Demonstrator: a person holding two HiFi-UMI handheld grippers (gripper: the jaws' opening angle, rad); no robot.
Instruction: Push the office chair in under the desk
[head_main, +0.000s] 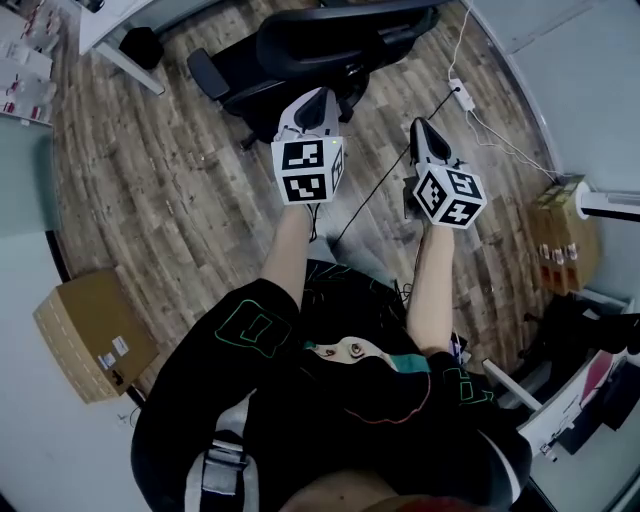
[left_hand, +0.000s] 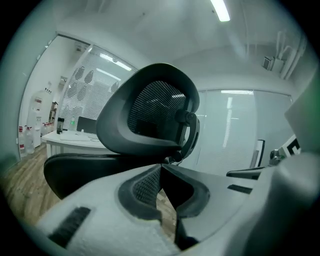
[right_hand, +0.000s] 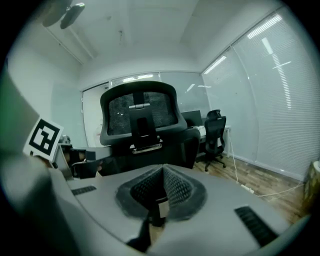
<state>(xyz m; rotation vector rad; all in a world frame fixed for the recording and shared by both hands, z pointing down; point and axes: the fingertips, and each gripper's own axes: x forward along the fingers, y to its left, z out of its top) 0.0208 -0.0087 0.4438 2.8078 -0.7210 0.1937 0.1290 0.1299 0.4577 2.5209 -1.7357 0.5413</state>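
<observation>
The chair (head_main: 320, 50) stood on the floor just ahead of the left gripper (head_main: 318, 98) and right gripper (head_main: 418, 128), both closed on nothing. It looked heavy but likely to roll. The stiff backrest rim, not the soft mesh, seemed the place to push. The desk (head_main: 105, 25) was cut off, and the chair's wheels were hard to make out.

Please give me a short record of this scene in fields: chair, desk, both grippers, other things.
chair: black office chair on wooden floor, not under the desk
desk: white desk, upper left in head view
left gripper: left gripper, jaws together, empty, near chair's back
right gripper: right gripper, jaws together, empty
other: cardboard box, left
</observation>
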